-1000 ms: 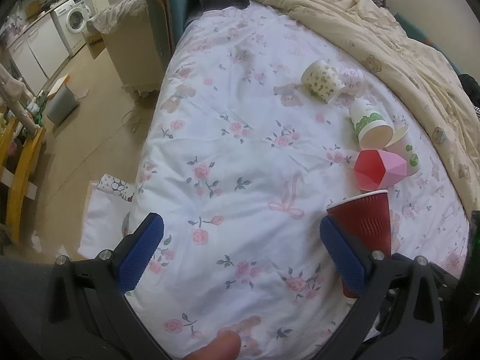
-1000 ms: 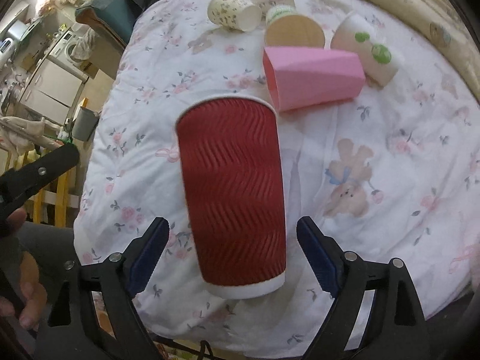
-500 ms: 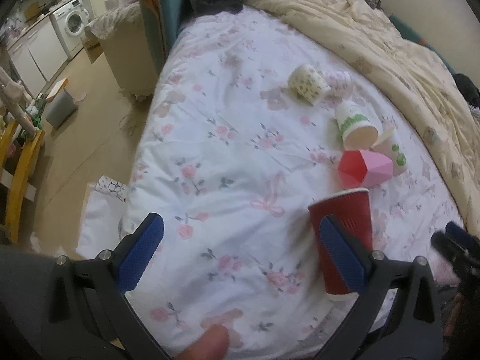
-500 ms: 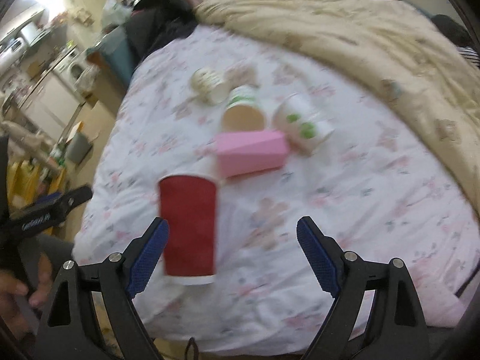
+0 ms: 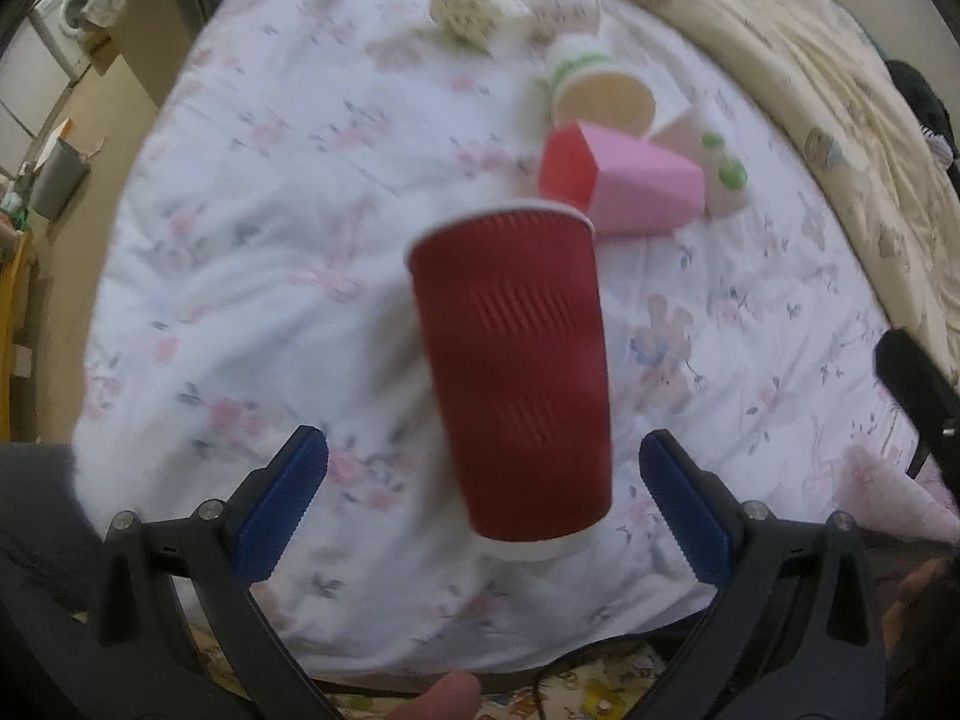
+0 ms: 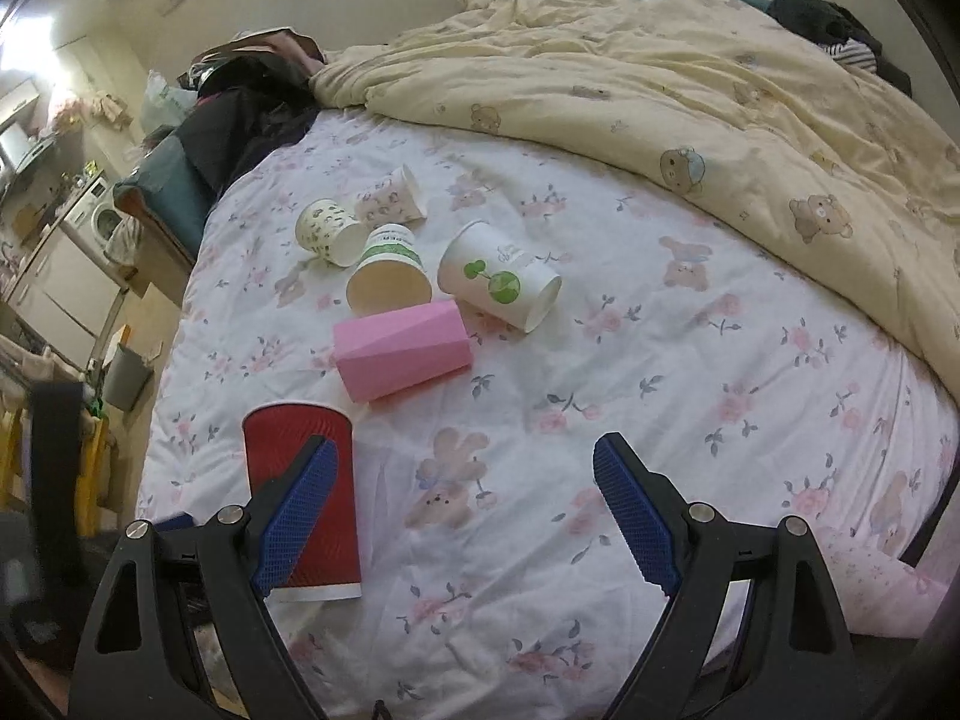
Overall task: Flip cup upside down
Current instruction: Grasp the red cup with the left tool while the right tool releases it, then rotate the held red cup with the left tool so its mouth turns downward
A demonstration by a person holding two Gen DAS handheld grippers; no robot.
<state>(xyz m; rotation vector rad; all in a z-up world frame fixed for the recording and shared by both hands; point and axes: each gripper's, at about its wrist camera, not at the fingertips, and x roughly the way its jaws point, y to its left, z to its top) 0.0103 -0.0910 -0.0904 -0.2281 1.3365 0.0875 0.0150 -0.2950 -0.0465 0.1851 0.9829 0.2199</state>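
Observation:
A red ribbed paper cup (image 5: 516,372) stands on the flowered bedsheet near the bed's front edge, its white rim down against the sheet. In the left wrist view it sits between and just ahead of my open left gripper (image 5: 483,498), apart from both pads. In the right wrist view the cup (image 6: 300,480) is at the lower left, partly behind my left finger (image 6: 297,510). My right gripper (image 6: 465,516) is open and empty, pulled back to the right of the cup.
A pink faceted cup (image 6: 402,351) lies on its side behind the red cup. Several patterned paper cups (image 6: 498,276) lie tipped beyond it. A cream quilt (image 6: 690,96) covers the far right of the bed. The floor drops off at the left.
My right gripper has pulled back up and away from the red cup. My left gripper has swung in until the cup is centred between its fingers.

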